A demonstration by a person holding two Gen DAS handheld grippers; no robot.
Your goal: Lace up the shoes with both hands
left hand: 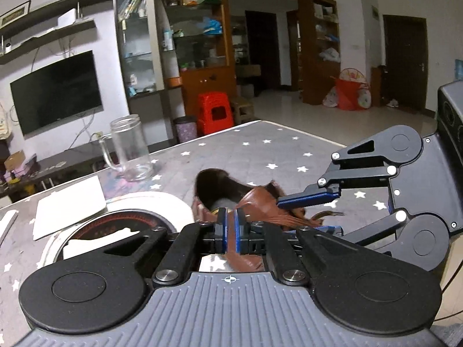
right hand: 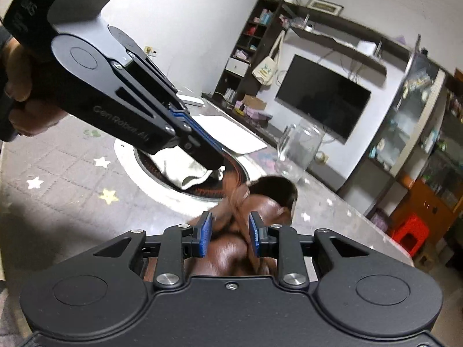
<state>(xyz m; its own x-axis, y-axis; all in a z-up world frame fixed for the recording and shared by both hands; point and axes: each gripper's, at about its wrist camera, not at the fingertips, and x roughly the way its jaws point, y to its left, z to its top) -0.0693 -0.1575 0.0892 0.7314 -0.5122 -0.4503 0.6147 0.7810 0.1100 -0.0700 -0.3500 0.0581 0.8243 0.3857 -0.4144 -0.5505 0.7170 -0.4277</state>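
A brown leather shoe [left hand: 254,202] [right hand: 269,199] lies on the star-patterned tablecloth [left hand: 260,150]. My left gripper [left hand: 230,231] is shut on a flat brown lace [left hand: 231,245] that leads back to the shoe. In the right wrist view it [right hand: 221,167] reaches in from the upper left, and the lace [right hand: 237,196] runs taut and blurred from its tip down to the shoe. My right gripper [right hand: 230,235] [left hand: 298,215] stands partly open over the shoe's upper. The lace passes close to its right pad [right hand: 254,234]. A hand [right hand: 17,86] holds the left gripper's handle.
A glass mug [left hand: 130,147] [right hand: 298,150] stands beyond the shoe. A round white-rimmed hotplate [left hand: 162,199] [right hand: 130,159] with a pale cloth on it sits to the left. A white sheet [left hand: 69,205] lies beside it. The table's far edge [left hand: 303,136] is behind the shoe.
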